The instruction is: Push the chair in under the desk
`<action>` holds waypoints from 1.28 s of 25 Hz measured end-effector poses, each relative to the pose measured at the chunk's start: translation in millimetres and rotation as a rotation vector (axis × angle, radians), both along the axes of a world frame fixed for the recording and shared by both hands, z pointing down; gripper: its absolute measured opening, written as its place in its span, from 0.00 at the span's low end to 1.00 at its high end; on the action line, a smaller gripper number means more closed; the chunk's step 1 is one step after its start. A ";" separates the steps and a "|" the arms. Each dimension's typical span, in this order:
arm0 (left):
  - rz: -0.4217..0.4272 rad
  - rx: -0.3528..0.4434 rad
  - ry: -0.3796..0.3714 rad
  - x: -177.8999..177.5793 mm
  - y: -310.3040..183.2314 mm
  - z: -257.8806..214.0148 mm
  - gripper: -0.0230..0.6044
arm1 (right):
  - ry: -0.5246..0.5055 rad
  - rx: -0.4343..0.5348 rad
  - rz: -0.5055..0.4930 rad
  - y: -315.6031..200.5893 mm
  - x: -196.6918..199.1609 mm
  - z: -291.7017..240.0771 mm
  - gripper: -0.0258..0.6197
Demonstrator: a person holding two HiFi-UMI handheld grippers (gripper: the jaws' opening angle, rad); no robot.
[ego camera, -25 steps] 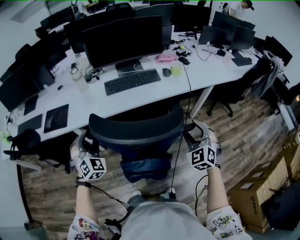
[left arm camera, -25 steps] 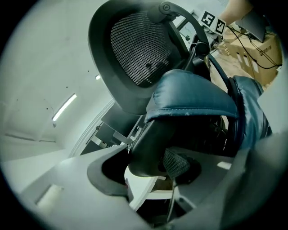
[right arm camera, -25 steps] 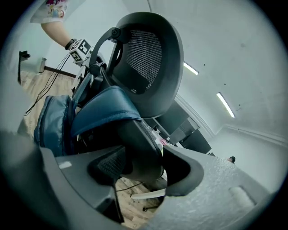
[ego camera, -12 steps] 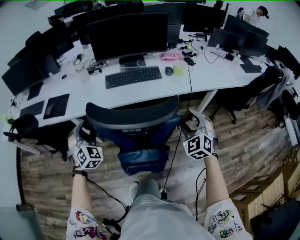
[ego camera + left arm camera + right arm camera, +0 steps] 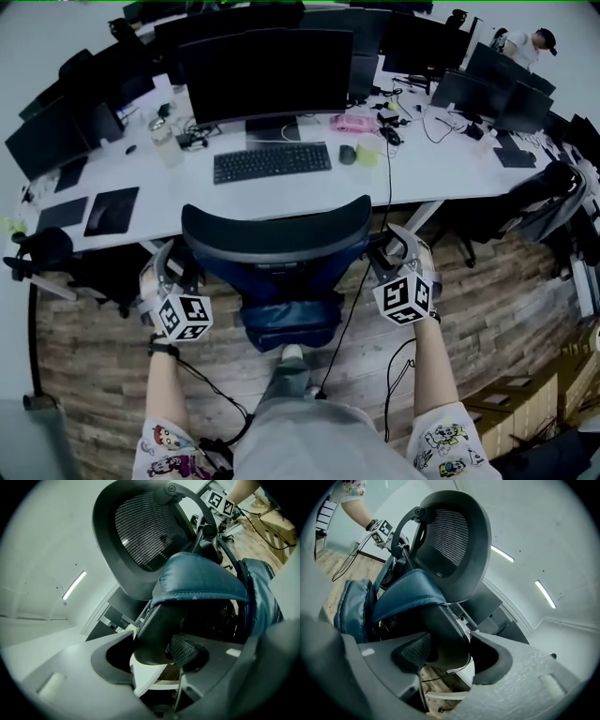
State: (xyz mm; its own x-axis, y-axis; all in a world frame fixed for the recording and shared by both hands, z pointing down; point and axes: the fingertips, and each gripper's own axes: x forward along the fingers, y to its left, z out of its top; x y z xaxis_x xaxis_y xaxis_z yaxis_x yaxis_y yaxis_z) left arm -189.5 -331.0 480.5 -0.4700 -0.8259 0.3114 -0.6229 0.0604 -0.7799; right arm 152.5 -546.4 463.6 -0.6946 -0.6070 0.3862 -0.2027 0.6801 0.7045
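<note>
Gripping the chair [image 5: 277,246] by both arms, we stand behind it with the desk [image 5: 450,173] straight ahead. Our left gripper [image 5: 172,267] is closed on the left armrest [image 5: 157,630]. In the left gripper view the dark bar fills the gap, with the ribbed pad [image 5: 185,649] pressed to one side of it and the other jaw against the opposite side. Our right gripper [image 5: 392,251] pinches the right armrest [image 5: 443,632] the same way, one pad on one flank and the facing jaw on the other. Both grippers point forward and a little down, toward the desk.

Between the grippers sits the backrest [image 5: 277,230], its back to us. In the head view its top rim lies along the desk's near edge. We cannot tell how far the seat reaches under the desk, since the backrest hides it. A blue cloth [image 5: 286,317] hangs behind the backrest, between the grippers and nearer to us than their tips. In both gripper views it drapes over the armrest just beyond the jaws. Ahead of the grippers, on the desk, are a monitor [image 5: 267,75], a keyboard [image 5: 272,161] and a mouse [image 5: 347,155]. A cable [image 5: 361,281] drops from the desk just inside the right gripper.
</note>
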 end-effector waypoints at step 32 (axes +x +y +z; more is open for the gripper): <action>-0.043 0.000 -0.006 -26.2 -82.4 -5.1 0.43 | 0.007 0.010 -0.032 -106.5 -42.2 -5.8 0.43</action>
State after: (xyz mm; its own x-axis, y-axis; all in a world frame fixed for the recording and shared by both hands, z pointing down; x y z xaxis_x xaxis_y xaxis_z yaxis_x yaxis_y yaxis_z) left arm -215.7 -413.4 475.4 -0.5066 -0.8049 0.3088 -0.6151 0.0864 -0.7837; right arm 110.3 -652.9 457.8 -0.7111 -0.5880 0.3855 -0.1754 0.6793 0.7125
